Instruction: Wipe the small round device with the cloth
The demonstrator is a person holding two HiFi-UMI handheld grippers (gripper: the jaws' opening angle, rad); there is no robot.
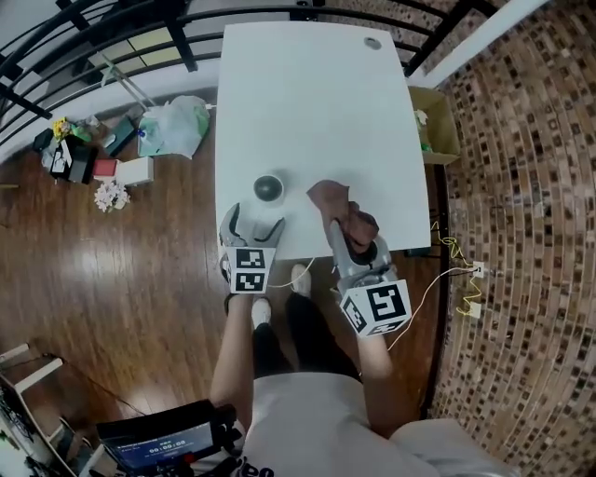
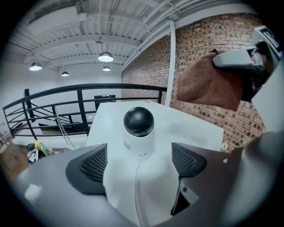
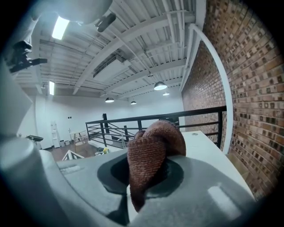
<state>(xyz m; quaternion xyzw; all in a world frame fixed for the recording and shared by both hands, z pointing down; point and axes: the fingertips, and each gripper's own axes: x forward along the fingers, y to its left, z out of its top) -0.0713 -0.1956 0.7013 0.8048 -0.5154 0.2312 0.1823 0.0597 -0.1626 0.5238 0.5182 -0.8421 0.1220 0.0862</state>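
The small round device [image 1: 268, 188], a white base with a black dome [image 2: 138, 122], stands upright near the front edge of the white table [image 1: 307, 102]. My left gripper [image 1: 253, 222] is open just in front of it. Both pads [image 2: 94, 165] stand clear of the device [image 2: 138, 133], which sits a little beyond the jaws. A thin white cable runs from its base toward me. My right gripper [image 1: 352, 235] is shut on the brown cloth [image 1: 337, 205], to the right of the device. In the right gripper view the cloth [image 3: 151, 155] bulges out between the jaws.
A round grommet [image 1: 372, 43] sits at the table's far right corner. A cardboard box [image 1: 438, 121] stands off the right side by the brick wall. Bags and clutter [image 1: 140, 140] lie on the wood floor at left. A black railing [image 1: 140, 28] runs behind.
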